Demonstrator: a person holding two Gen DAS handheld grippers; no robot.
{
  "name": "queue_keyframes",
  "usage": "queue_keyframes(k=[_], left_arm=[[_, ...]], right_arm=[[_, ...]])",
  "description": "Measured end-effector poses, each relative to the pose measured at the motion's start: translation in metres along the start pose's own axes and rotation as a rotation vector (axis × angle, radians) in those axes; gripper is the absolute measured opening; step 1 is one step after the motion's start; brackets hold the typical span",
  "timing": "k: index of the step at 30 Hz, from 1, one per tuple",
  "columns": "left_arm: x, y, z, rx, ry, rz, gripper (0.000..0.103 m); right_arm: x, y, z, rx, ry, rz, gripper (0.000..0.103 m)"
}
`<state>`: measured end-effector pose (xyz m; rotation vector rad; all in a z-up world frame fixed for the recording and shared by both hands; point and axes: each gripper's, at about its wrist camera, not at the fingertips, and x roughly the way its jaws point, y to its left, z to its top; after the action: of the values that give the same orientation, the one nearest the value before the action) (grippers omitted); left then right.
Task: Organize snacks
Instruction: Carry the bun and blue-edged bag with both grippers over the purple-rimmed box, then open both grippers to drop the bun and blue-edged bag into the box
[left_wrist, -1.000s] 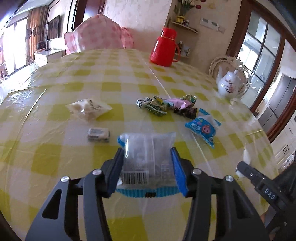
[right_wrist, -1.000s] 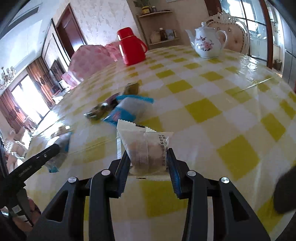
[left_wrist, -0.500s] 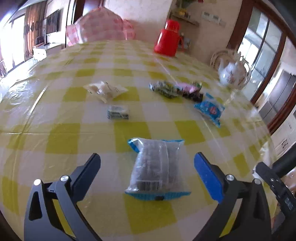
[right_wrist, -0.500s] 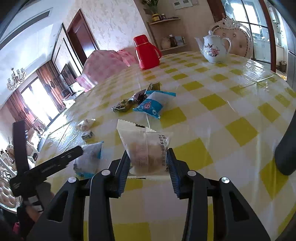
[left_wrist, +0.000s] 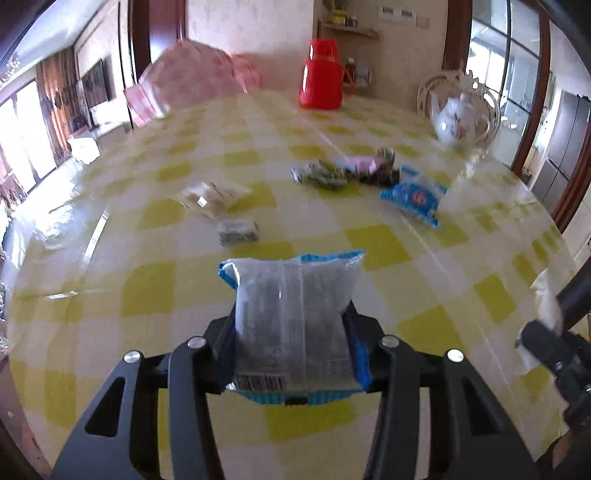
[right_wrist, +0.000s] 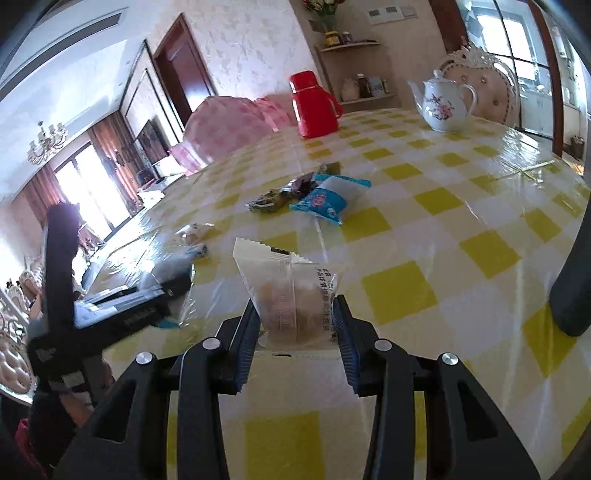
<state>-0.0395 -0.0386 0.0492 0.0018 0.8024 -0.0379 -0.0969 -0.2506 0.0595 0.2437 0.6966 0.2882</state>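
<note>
A clear snack packet with blue edges (left_wrist: 291, 288) stands between the pads of my left gripper (left_wrist: 291, 314). Its jaws are closing and the pads press on the packet's sides, above the yellow-checked table (left_wrist: 380, 243). My right gripper (right_wrist: 295, 304) is shut on a white-wrapped pastry packet (right_wrist: 288, 280), held over the table. In the right wrist view the left gripper (right_wrist: 129, 306) shows at the left with its packet. On the table lie a blue packet (left_wrist: 413, 197), a pile of small candies (left_wrist: 343, 173), a clear packet (left_wrist: 210, 195) and a small packet (left_wrist: 236, 230).
A red thermos (left_wrist: 320, 75) stands at the table's far side, and a white flowered teapot (left_wrist: 460, 120) at the far right. A pink covered chair (left_wrist: 184, 81) is behind the table. A dark rounded shape (right_wrist: 572, 288) fills the right edge of the right wrist view.
Half a second ago the left jaws stood wide open with the blue-edged packet lying on the table; now they grip it again. The right gripper has shifted over the table, still holding the pastry.
</note>
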Motion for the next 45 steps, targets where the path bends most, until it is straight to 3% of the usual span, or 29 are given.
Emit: queue_keyframes(k=[13, 21, 35, 45], left_arm=[[-0.083, 0.068, -0.018, -0.02, -0.099, 0.0, 0.049], [-0.135, 0.122, -0.047, 0.003, -0.139, 0.085, 0.049], [-0.175, 0.217, -0.112, -0.005, -0.095, 0.243, 0.049], [-0.2, 0.294, -0.149, -0.055, -0.035, 0.359, 0.049]], right_arm=[[-0.017, 0.09, -0.005, -0.165, -0.021, 0.11, 0.04], [-0.017, 0.167, -0.025, -0.295, 0.009, 0.217, 0.04], [-0.008, 0.309, -0.088, -0.553, 0.112, 0.38, 0.04], [-0.006, 0.379, -0.133, -0.698, 0.195, 0.463, 0.04]])
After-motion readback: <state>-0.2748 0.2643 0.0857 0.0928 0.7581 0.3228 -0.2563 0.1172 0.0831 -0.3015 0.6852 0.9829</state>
